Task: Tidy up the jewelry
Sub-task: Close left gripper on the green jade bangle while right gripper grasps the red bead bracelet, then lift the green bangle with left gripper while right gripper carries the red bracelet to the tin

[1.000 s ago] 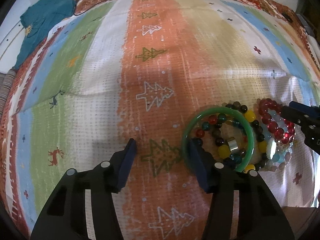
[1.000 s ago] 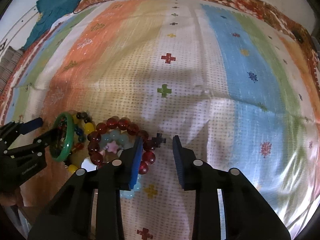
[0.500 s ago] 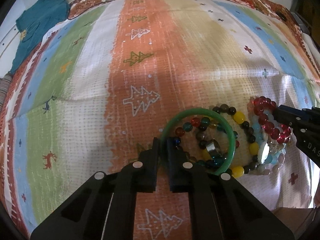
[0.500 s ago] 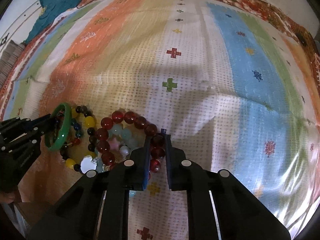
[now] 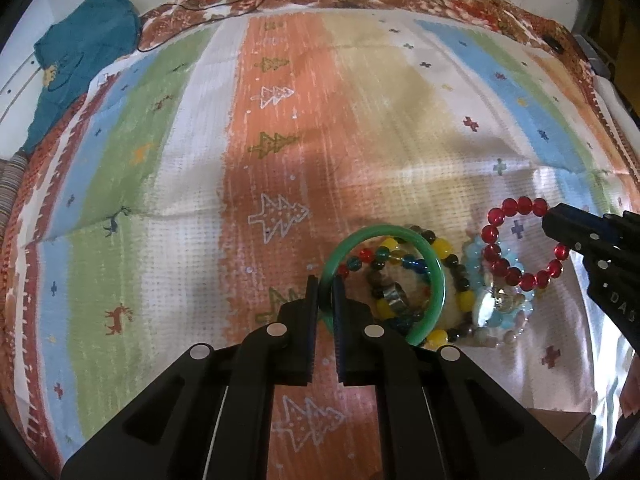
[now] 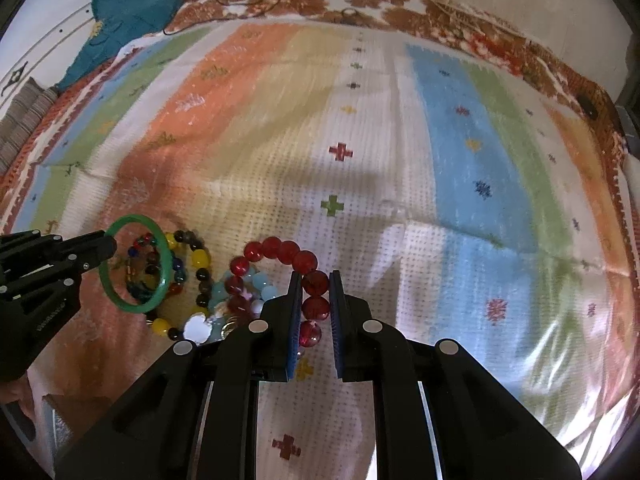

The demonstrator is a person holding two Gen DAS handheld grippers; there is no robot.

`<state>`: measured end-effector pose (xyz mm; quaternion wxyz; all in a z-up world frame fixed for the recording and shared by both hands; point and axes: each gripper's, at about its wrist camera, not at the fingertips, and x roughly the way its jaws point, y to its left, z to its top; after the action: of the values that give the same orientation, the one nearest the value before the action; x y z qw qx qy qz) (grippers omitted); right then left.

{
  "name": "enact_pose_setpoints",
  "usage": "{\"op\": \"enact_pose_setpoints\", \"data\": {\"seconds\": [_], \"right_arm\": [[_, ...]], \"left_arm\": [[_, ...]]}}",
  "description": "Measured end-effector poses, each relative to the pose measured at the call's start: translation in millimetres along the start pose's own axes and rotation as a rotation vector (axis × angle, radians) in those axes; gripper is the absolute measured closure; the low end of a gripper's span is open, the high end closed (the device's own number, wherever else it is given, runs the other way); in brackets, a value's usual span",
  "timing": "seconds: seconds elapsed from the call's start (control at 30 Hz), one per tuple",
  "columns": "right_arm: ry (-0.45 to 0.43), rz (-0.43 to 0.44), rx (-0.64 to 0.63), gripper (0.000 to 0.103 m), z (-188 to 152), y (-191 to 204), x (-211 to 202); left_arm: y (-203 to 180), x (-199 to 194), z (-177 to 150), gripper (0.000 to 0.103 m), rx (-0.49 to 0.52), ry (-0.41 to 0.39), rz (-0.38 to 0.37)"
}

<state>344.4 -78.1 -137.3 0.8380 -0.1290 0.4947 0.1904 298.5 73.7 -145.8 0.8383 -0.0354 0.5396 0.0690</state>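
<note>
My left gripper (image 5: 325, 284) is shut on the rim of a green bangle (image 5: 434, 266) and holds it tilted up over a jewelry pile; it shows in the right wrist view too (image 6: 138, 304). My right gripper (image 6: 315, 280) is shut on a red bead bracelet (image 6: 280, 250) and lifts it; the bracelet also shows in the left wrist view (image 5: 496, 260). Under them lie a yellow and dark bead bracelet (image 5: 444, 248), a multicolour bead bracelet (image 5: 404, 258), a metal ring (image 5: 394, 294) and pale blue beads (image 5: 474, 256).
Everything lies on a striped patterned blanket (image 5: 280, 120) on a bed. A teal garment (image 5: 80, 56) lies at the far left corner. A thin dark cord (image 5: 224, 8) runs along the far edge.
Both grippers were open one second ago and have closed. The left one shut on the green bangle and tilted it up. The right one shut on the red bracelet and lifted it.
</note>
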Motion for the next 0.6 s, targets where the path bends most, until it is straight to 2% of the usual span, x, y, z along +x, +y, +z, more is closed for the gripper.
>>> {"op": "enact_pose_setpoints", "data": {"seconds": [0.4,0.6], "right_arm": [[-0.060,0.006,0.001,0.089,-7,4,-32],[-0.105,0.005,0.011,0.089,-11,6,-51]], "left_arm": [[11,-35,-9,0.097,-0.044,-0.026,-0.007],[10,-61,-10,0.096,-0.048,-0.065,-0.018]]}}
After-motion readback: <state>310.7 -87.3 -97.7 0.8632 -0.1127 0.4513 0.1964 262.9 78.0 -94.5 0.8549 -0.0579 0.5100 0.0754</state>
